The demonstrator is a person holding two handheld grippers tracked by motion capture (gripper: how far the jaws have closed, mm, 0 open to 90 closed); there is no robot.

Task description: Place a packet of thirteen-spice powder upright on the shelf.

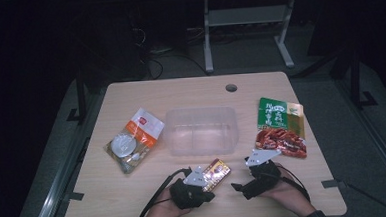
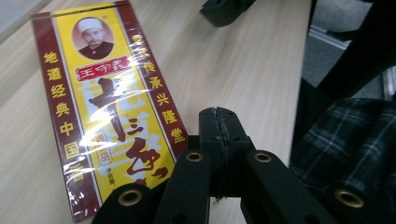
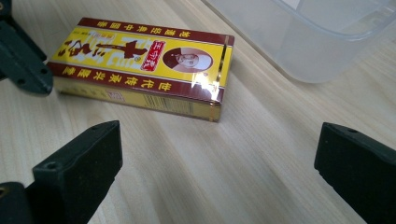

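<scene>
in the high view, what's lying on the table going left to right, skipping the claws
orange and white pouch → clear plastic tub → green and red snack bag. The yellow and red box sits nearer, below the tub, so its place overlaps.

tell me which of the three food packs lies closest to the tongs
The yellow and red box, lying flat between both tongs. The orange-white pouch and green-red pouch lie farther off, flanking the clear tub.

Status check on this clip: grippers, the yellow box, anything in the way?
Left gripper shut, empty, beside yellow box. Right gripper open, facing the box, not touching. Box flat on table, path unobstructed; clear tub just beyond.
</scene>
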